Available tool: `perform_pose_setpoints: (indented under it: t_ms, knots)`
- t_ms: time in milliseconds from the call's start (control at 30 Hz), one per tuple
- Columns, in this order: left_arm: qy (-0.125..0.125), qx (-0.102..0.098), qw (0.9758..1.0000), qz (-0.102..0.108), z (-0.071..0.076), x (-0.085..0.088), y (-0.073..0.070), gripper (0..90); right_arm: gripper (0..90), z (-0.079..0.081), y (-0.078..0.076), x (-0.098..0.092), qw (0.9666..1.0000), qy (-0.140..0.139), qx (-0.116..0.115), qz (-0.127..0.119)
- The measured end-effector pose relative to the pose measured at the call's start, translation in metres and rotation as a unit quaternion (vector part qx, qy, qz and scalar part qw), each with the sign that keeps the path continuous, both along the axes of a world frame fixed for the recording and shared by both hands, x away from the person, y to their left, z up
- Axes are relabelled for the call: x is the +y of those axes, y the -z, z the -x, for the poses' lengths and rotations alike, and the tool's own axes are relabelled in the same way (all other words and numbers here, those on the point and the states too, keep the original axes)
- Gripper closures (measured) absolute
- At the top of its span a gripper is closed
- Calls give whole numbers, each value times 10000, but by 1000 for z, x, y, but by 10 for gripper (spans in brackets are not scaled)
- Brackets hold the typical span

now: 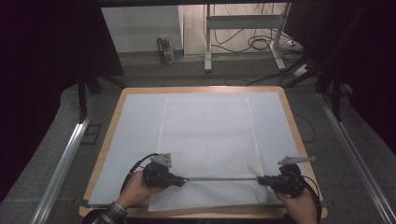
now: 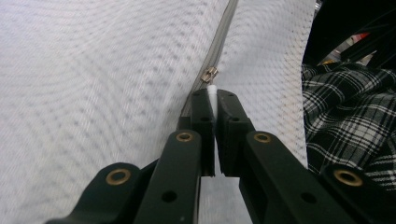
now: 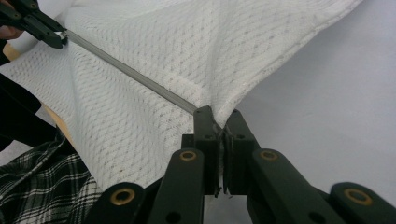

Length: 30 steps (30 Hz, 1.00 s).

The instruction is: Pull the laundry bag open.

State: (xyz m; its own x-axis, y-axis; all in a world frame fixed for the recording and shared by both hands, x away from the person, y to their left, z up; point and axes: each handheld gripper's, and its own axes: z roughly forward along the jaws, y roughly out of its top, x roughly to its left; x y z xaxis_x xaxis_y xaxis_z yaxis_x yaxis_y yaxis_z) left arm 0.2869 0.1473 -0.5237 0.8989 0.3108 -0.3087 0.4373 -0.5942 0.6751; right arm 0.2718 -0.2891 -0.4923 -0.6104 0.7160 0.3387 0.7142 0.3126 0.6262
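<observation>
A white mesh bag (image 1: 205, 130) lies flat on the pale sheet, with a grey zipper (image 1: 219, 178) running across its near end. My left gripper (image 1: 183, 179) sits at the zipper's left end. In the left gripper view, the left gripper (image 2: 214, 95) is shut on the white pull tab just behind the metal slider (image 2: 209, 74). My right gripper (image 1: 259, 178) is at the zipper's right end. There the right gripper (image 3: 218, 116) is shut on the bag's edge, lifting the mesh bag (image 3: 187, 46) into a small peak. The zipper (image 3: 130, 74) stretches taut towards the left gripper (image 3: 51, 35).
A pale blue sheet (image 1: 135, 140) covers the wooden table (image 1: 114, 112). A plaid sleeve (image 2: 345, 107) is close to the near edge. Metal rails (image 1: 65, 158) run along the floor on both sides, and a desk frame (image 1: 208, 42) with cables stands beyond the table.
</observation>
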Motion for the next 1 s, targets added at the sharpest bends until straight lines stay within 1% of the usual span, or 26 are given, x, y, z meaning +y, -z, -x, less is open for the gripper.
perform_pose_setpoints:
  t_ms: [167, 267, 333, 367, 600, 667, 733, 800, 833, 900, 933, 1000]
  knots:
    - [-42, -12, 10000, -42, 2, 5, 1, 873, 854, 0, 0, -1, 10000, 2, 9, -6]
    - [-79, -10, 10000, 10, 3, 8, 1, 873, 854, 0, 0, -1, 10000, 9, 7, 4]
    - [-79, -12, 10000, 25, 4, 9, 0, 873, 854, 0, 0, -1, 10000, 2, 14, -28]
    - [-60, -35, 10000, -17, 4, 10, 0, 873, 854, 0, 0, 0, 10000, 3, 7, -10]
    - [-89, 1, 10000, 32, 6, 13, 1, 873, 854, -1, 0, -1, 10000, 10, 3, -23]
    - [-55, -23, 10000, 3, 6, 14, 0, 873, 854, -1, 0, -1, 10000, 3, 9, -29]
    - [-57, -28, 10000, 21, 6, 15, -1, 873, 854, -1, 0, -1, 10000, -7, 15, -36]
    - [-88, -45, 9999, -23, 7, 17, -1, 873, 854, -1, 0, 0, 10000, 1, 9, -3]
    - [-121, -25, 9999, 9, 8, 18, 0, 873, 854, -1, 1, -1, 10000, -1, 13, -32]
    - [-135, -37, 9999, -20, 8, 21, 0, 873, 854, -1, 1, -1, 10000, 10, 7, -28]
    - [-175, -16, 9998, 22, 9, 22, 0, 873, 854, -1, 1, -1, 10000, 11, 3, -21]
    - [-179, -39, 9998, 1, 9, 26, -1, 873, 854, -1, 1, -1, 10000, 7, -2, -16]
